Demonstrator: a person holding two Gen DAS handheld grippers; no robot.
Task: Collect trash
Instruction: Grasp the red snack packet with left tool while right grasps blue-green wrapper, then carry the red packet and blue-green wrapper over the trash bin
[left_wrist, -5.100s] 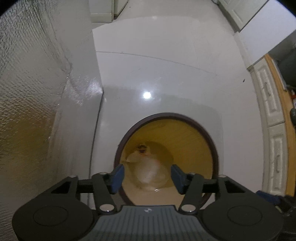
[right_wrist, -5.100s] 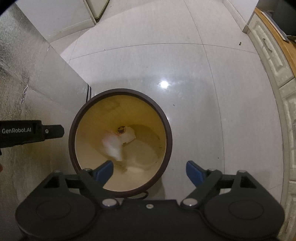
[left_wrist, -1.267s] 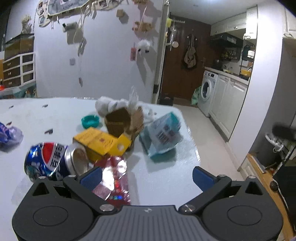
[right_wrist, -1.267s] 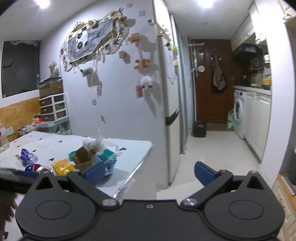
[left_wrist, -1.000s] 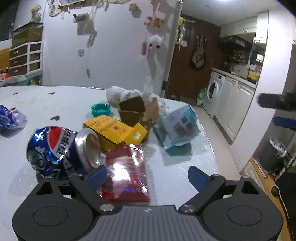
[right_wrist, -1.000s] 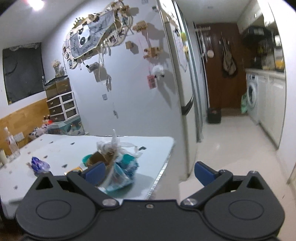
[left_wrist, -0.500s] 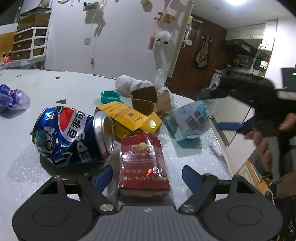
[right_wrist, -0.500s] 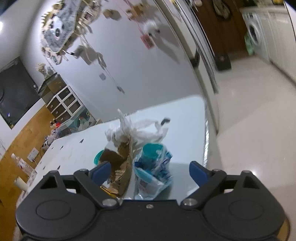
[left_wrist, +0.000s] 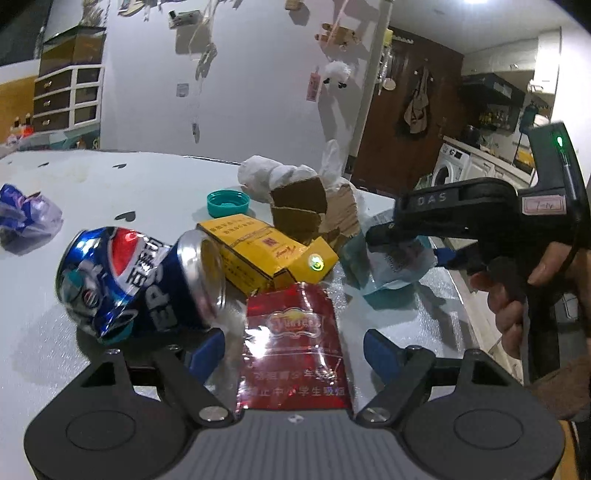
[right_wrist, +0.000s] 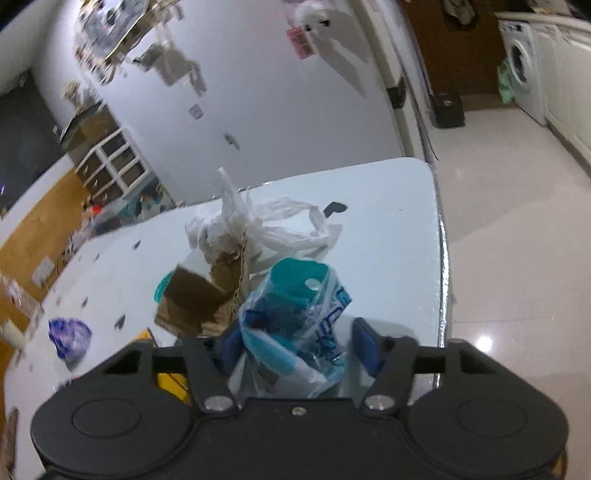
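The left gripper stands apart around the red packet; right gripper jaws, just closing, bracket the teal bag

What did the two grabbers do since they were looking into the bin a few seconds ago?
Both left the bin and came to the table. The left gripper moved in until the red packet lay between its open jaws. The right gripper swung down over the blue and teal plastic bag, and its jaws have just been closing around it. The cola can, yellow box and cardboard stayed put.
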